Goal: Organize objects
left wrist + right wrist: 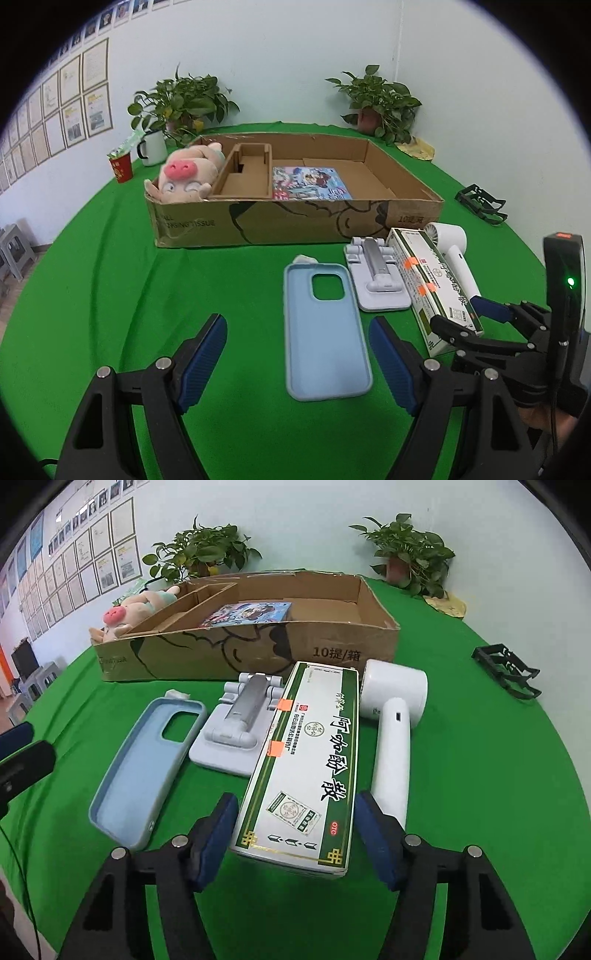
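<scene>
Here, left gripper (297,363) gapes around phone case (325,332); right gripper (293,834) straddles medicine box (306,771), unpinched.

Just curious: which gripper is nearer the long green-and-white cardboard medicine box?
Right gripper: its jaws straddle the medicine box's near end. The left gripper is off to its side, around the blue phone case.

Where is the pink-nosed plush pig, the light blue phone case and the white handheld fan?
Pink-nosed plush pig (181,173), left wrist view, on its snout.
Light blue phone case (327,343), left wrist view, on its inner back.
White handheld fan (397,692), right wrist view, on its round head.
</scene>
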